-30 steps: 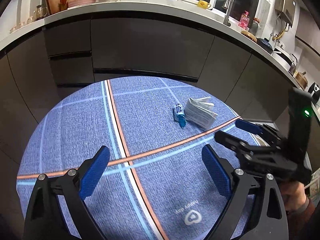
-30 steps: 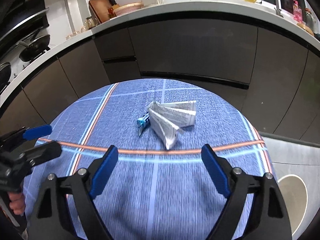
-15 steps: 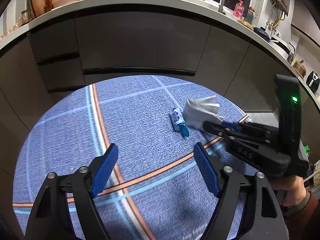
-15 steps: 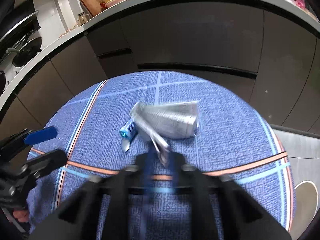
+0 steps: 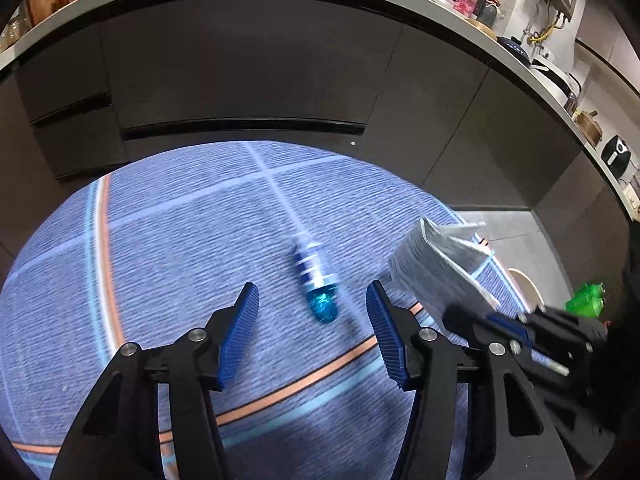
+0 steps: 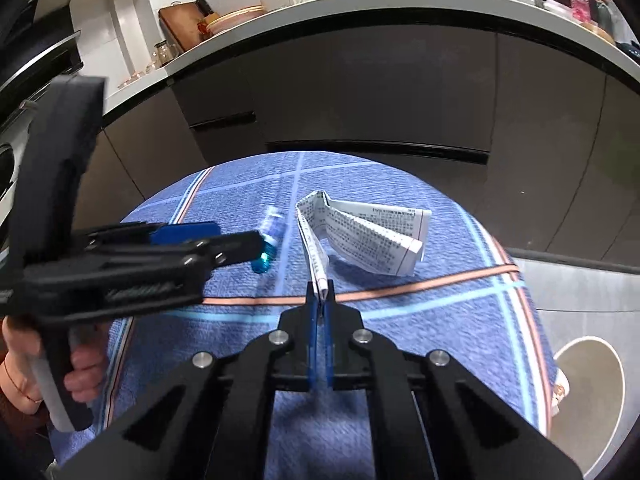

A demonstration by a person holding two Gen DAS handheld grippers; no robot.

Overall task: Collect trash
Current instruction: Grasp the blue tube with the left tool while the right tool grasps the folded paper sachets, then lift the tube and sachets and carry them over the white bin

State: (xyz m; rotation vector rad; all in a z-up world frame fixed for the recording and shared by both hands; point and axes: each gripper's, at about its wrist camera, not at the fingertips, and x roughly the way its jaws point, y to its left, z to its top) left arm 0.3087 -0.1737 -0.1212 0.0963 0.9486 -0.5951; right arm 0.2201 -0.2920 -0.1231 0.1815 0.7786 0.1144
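Dense printed lines covered the folded leaflet at frame centre, but no words could be read.

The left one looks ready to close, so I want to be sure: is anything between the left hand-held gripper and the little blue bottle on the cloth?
Nothing visible. The left hand-held gripper is open, and the blue bottle lies just beyond its fingertips, on the bare tablecloth. The folded paper hangs off to the right, pinched by the right hand-held gripper.
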